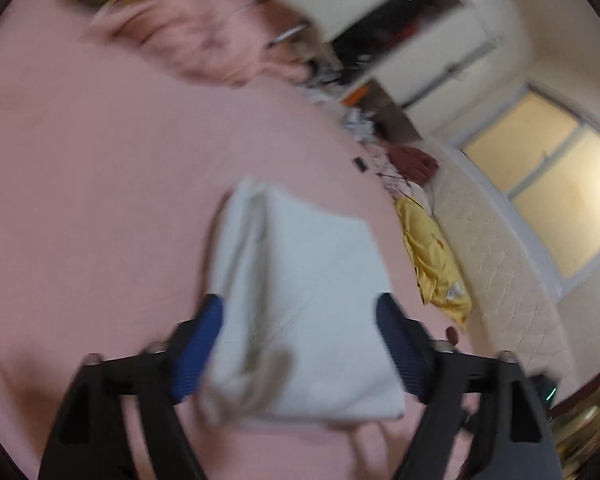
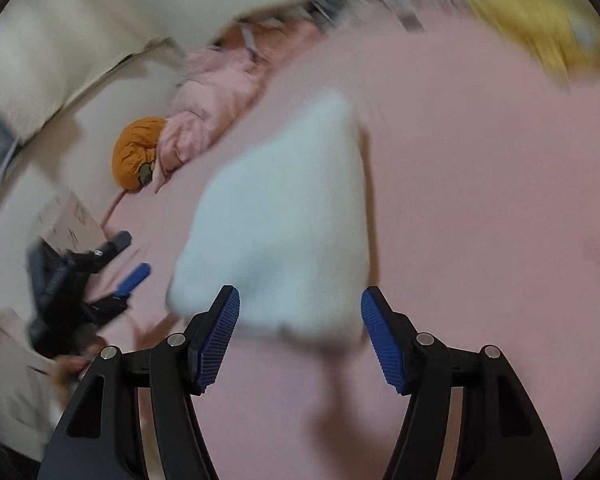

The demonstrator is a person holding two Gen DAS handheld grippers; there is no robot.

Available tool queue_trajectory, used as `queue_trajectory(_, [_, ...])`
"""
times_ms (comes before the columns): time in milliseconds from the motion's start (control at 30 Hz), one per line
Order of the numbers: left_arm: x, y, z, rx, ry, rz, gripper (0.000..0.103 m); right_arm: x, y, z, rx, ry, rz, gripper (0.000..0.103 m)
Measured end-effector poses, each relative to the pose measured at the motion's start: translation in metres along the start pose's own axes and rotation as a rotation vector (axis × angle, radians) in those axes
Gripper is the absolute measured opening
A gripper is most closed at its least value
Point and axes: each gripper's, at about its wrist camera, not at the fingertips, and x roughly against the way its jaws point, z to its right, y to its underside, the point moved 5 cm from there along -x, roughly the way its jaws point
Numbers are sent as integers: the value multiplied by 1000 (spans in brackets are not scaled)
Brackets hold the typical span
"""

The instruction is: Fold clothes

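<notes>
A folded white garment (image 1: 312, 248) lies flat on the pink bed sheet (image 1: 100, 200). My left gripper (image 1: 300, 304) hovers over its near end with both blue pads well apart, and the cloth shows between them without being pinched. In the right wrist view the same white garment (image 2: 284, 208) lies just beyond my right gripper (image 2: 300, 294), whose jaws stand wide with only pink sheet (image 2: 480, 200) between them. The left gripper (image 2: 136, 252) appears at the left of that view, clear of the garment and open. Both views are blurred.
A pink padded jacket (image 2: 216, 92) and an orange bundle (image 2: 134, 152) lie along the bed's far edge. A yellow garment (image 1: 432, 256) and a dark red one (image 1: 414, 162) lie by a cream quilted panel (image 1: 500, 260). A window (image 1: 560, 184) is beyond.
</notes>
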Motion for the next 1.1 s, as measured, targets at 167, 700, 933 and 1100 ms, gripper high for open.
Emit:
queue_trajectory(167, [-65, 12, 30, -13, 30, -117, 64, -51, -77, -27, 172, -4, 69, 62])
queue_trajectory(700, [-90, 28, -9, 45, -125, -140, 4, -176, -128, -31, 368, 101, -83, 42])
queue_trajectory(933, [-96, 23, -1, -4, -139, -145, 4, -206, -120, -24, 445, 193, -193, 43])
queue_trajectory(1100, [-83, 20, 13, 2, -83, -118, 44, -91, -94, -41, 338, 164, 63, 46])
